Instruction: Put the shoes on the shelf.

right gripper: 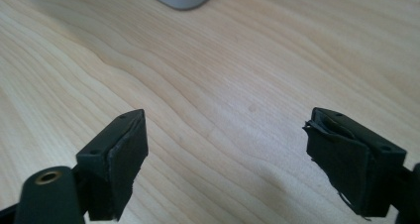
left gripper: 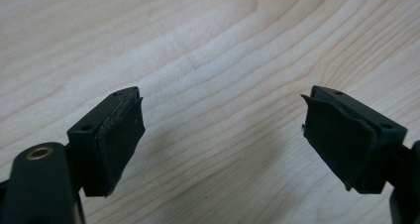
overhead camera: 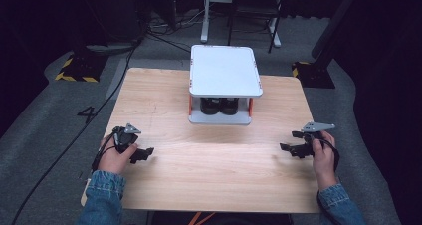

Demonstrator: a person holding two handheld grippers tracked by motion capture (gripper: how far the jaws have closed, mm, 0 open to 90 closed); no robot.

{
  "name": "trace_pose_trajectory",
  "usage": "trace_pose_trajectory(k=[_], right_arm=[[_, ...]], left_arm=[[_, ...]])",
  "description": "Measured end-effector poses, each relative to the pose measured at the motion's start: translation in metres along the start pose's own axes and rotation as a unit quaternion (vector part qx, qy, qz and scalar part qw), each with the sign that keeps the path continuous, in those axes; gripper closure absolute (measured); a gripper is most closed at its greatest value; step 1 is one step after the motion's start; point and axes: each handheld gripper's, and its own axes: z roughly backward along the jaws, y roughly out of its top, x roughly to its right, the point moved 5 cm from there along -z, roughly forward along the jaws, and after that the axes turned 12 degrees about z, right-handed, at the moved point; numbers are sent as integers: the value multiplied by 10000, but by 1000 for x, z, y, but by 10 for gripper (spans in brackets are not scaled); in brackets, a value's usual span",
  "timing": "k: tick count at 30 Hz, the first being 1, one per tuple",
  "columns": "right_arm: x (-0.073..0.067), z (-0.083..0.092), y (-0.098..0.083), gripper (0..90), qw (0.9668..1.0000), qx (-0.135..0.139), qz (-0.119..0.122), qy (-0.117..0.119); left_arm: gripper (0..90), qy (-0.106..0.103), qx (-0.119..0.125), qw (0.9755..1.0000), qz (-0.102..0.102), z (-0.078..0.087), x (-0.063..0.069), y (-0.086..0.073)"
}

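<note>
**Both tongs empty, shoes are under the shelf**

Your left gripper (overhead camera: 144,153) and right gripper (overhead camera: 287,148) sit wide apart, holding nothing. Black shoes (overhead camera: 219,105) are mid-frame, under the white rack (overhead camera: 225,70). Go in low, I'd say.

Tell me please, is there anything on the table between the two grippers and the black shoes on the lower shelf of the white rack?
Nothing visible blocks the way. Bare wooden table lies between the left gripper, the right gripper and the black shoes. The white rack has its top shelf directly above the shoes and orange posts at the front corners, so the reach must come from the front.
</note>
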Motion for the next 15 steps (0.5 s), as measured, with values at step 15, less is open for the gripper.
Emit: trace_pose_trajectory(k=[15], right_arm=[[-7,-25,-13,123,9996,-113,214,-124]], left_arm=[[2,-40,493,9984,-267,-24,-9,3]])
